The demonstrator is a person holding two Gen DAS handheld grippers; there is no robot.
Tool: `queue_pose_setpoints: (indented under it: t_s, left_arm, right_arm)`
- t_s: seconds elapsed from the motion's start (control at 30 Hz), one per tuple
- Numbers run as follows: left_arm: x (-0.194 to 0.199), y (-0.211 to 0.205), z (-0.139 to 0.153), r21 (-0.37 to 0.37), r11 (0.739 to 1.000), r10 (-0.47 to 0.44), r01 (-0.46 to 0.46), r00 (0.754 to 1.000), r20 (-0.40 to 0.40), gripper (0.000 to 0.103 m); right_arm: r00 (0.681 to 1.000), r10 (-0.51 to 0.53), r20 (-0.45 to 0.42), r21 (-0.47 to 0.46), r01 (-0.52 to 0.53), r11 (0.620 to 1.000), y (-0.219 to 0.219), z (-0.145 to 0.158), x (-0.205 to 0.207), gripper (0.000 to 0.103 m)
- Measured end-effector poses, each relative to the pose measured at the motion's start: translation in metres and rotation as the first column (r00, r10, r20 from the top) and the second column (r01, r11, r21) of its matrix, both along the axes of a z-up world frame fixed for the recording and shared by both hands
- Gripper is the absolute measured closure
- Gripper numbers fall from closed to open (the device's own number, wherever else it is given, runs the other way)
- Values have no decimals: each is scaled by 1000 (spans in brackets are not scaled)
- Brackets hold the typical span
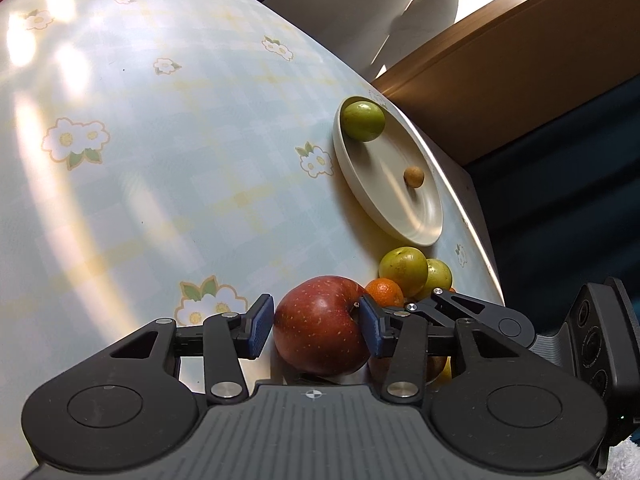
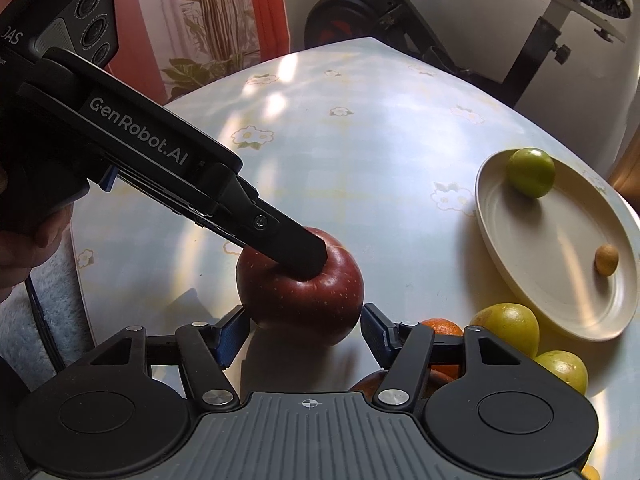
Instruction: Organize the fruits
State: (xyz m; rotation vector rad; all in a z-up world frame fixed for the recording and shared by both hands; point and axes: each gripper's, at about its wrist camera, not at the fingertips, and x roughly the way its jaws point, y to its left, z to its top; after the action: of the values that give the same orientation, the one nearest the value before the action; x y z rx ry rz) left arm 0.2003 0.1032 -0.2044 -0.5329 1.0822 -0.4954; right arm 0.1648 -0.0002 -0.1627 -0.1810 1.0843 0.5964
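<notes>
A dark red, pale-speckled apple (image 1: 320, 330) is clamped by the left gripper (image 1: 316, 326); the right gripper (image 2: 306, 334) is held wide open, empty.

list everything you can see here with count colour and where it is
apple: 1, dark red, on the table between both grippers' fingers
plate: 1, cream, on the table's right side near the edge
green fruit on plate: 1, green, at the plate's far rim
small round fruit: 1, tan, on the plate, apart from the green one
green fruits off plate: 2, yellow-green, on the table just near of the plate, side by side
orange: 1 clearly seen, orange, behind the apple, beside the green pair; more fruit under the right gripper is partly hidden
table: 1, pale blue check cloth with white flowers
exercise bike: 1, black, beyond the table
left gripper: black, blue pads, closing around the apple
right gripper: black, blue pads, open astride the apple
</notes>
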Motion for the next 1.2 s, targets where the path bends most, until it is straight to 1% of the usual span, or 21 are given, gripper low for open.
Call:
queue_pose_setpoints:
  t_s: [0.1, 0.13, 0.37, 0.57, 0.63, 0.73, 0.83, 0.93, 1.03, 1.2]
  left_arm:
    - [0, 0, 0, 1, 1000, 3, -3, 1000, 0, 54]
    - [-1, 0, 0, 1, 1000, 3, -3, 1000, 1, 54]
    - [-2, 5, -1, -14, 1000, 21, -21, 1000, 1, 54]
    - [-5, 6, 2, -4, 1000, 27, -26, 1000, 17, 54]
    - [-5, 4, 5, 10, 1000, 23, -23, 999, 27, 54]
    - [-5, -1, 16, 36, 999, 14, -17, 997, 80, 54]
    - [2, -3, 28, 24, 999, 22, -24, 995, 102, 54]
    - [11, -5, 36, 9, 1000, 27, -28, 994, 105, 54]
    - [19, -14, 46, 17, 1000, 6, -8, 992, 127, 54]
    - [36, -32, 53, 21, 1000, -27, 24, 990, 142, 54]
  right_arm:
    - [1000, 3, 3, 7, -3, 1000, 0, -1, 0, 46]
    - [1000, 2, 2, 14, -3, 1000, -1, -1, 0, 47]
    - [1000, -13, 0, 33, 13, 999, -2, -1, -1, 46]
    - [1000, -28, 10, 47, 27, 999, -4, -1, -2, 47]
    - [998, -52, 31, 60, 50, 997, -7, 1, -3, 47]
    - [995, -81, 64, 83, 76, 994, -12, 8, -2, 47]
    - [989, -109, 103, 103, 98, 990, -20, 18, 2, 47]
    - [984, -126, 129, 114, 112, 987, -29, 24, 8, 47]
    - [980, -136, 146, 112, 121, 986, -38, 29, 15, 47]
    - [971, -167, 168, 103, 151, 983, -59, 34, 28, 47]
